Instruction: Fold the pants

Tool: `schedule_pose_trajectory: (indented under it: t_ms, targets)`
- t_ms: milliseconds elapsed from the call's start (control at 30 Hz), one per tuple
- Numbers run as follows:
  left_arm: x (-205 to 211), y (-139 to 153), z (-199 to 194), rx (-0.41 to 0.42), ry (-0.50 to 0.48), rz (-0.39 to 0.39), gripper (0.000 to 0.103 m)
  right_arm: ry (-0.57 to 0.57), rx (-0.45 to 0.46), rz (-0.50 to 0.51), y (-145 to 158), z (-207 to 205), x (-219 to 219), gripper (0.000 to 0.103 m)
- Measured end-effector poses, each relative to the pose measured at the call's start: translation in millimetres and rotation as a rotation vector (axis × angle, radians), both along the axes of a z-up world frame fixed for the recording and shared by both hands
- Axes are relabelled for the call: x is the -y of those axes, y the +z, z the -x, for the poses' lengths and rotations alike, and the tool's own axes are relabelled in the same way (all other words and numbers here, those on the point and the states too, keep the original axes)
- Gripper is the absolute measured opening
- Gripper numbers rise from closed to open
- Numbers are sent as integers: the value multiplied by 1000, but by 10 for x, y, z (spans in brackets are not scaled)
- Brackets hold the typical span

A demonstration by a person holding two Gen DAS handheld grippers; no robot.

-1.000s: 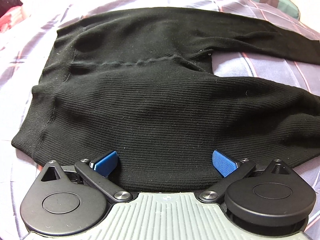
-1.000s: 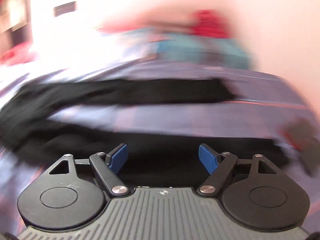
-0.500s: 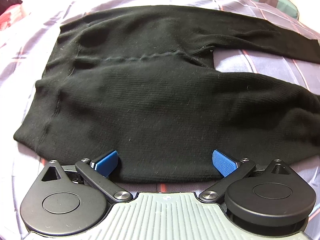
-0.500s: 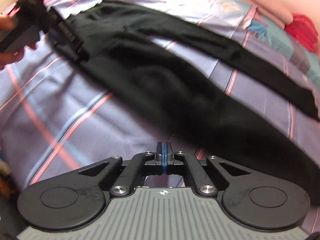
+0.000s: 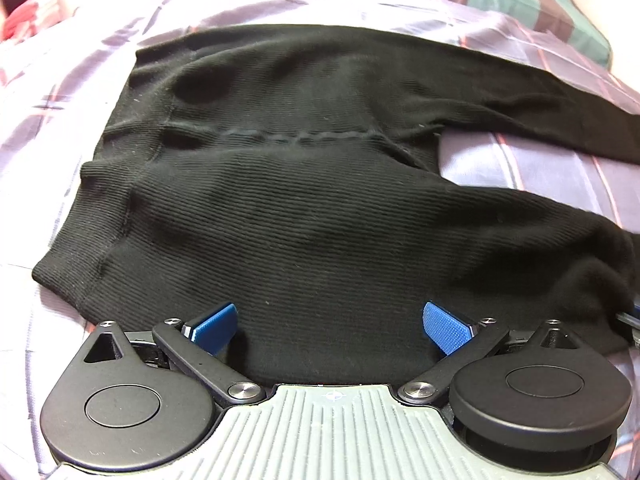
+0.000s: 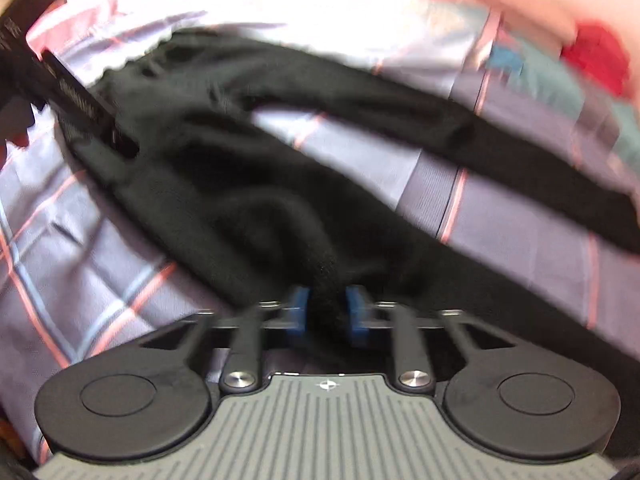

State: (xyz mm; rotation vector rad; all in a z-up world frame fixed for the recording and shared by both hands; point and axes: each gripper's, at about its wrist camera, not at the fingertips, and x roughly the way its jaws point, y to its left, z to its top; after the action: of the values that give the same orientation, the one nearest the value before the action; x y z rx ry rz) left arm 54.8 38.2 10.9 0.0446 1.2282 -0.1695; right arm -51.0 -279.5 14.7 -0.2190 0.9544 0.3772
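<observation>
Black ribbed pants [image 5: 320, 208] spread flat on plaid bedsheet [image 6: 80, 248], near leg bunched and pinched between right gripper [image 6: 326, 312] pads for folding across, left gripper [image 5: 330, 326] gaping wide, empty, over hip edge.

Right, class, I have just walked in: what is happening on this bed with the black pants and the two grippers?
A person is working on black pants spread flat on a plaid bedsheet, holding a gripper in each hand. The right gripper has a bunched fold of one leg between its blue fingers; they have just been opening slightly, with the cloth between them. The left gripper is wide open over the near edge of the pants, gripping nothing. No fold is made yet.
</observation>
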Motion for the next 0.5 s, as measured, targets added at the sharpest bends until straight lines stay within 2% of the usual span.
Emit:
schedule_pose_trajectory:
  t_ms: [33, 167, 267, 333, 400, 433, 500]
  targets:
    - [-9, -32, -27, -16, 5, -10, 103, 33, -22, 5, 27, 49, 22, 8]
    - [-86, -72, -1, -43, -9, -34, 103, 159, -109, 53, 140, 133, 115, 8]
    - [-130, -68, 14, -66, -15, -50, 103, 201, -43, -10, 342, -77, 62, 12]
    - [-156, -62, -4, -78, 1, -46, 103, 253, 3, -100, 427, -266, -68, 12]
    - [-167, -63, -15, -86, 19, -47, 103, 313, -26, -185, 390, -476, -286, 24]
    - [-170, -61, -11, -87, 25, -52, 103, 350, -24, -191, 348, -548, -433, 32]
    - [-187, -59, 4, -85, 29, -64, 103, 403, -25, -190, 207, -666, -713, 35]
